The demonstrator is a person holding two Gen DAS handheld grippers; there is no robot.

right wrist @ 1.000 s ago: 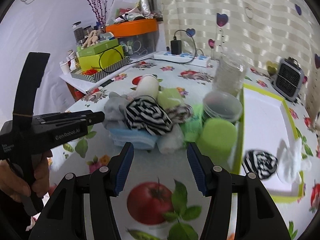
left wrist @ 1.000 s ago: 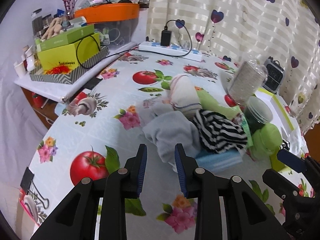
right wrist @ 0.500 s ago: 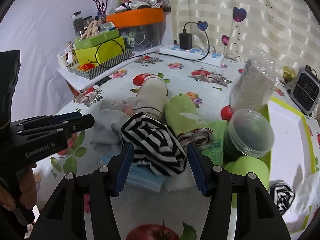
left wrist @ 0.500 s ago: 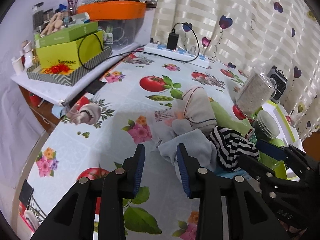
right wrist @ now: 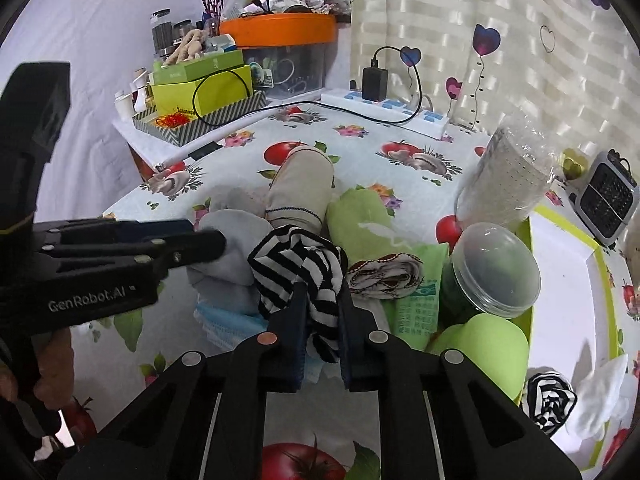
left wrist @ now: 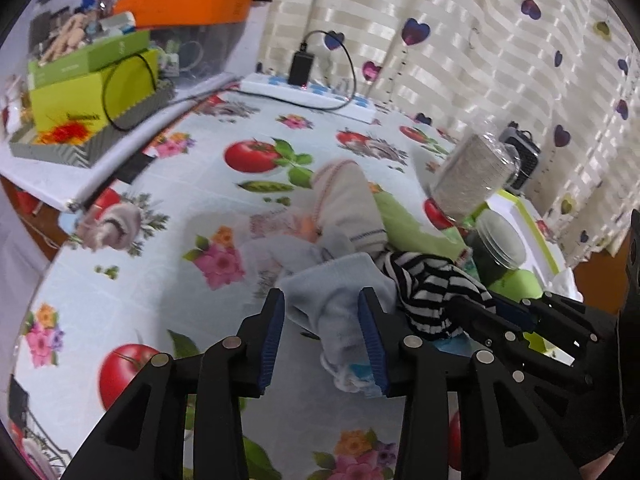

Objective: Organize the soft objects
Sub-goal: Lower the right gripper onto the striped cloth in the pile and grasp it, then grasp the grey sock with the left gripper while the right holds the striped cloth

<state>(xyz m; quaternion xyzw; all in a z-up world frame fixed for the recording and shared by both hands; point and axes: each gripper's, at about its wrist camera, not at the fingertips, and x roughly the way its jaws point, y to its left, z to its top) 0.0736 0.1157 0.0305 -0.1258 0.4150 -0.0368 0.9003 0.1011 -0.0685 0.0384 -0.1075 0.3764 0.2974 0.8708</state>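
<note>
A pile of soft things lies on the flowered tablecloth. My right gripper is shut on the black-and-white striped sock at the front of the pile. To its left, my left gripper straddles a pale grey sock; its jaws are opening and the sock lies between them. Behind these lie a beige sock, a green cloth and a rolled patterned cloth. A blue face mask sits under the pile. The green-rimmed white tray on the right holds another striped sock and a white cloth.
A lidded plastic jar, a wrapped stack of cups and a green round thing crowd the tray's left edge. A power strip and stacked boxes stand at the back. A hand holds the left gripper.
My right gripper moved forward onto the pile and shut on the striped sock. My left gripper came up to the grey sock and its jaws widened around it.
</note>
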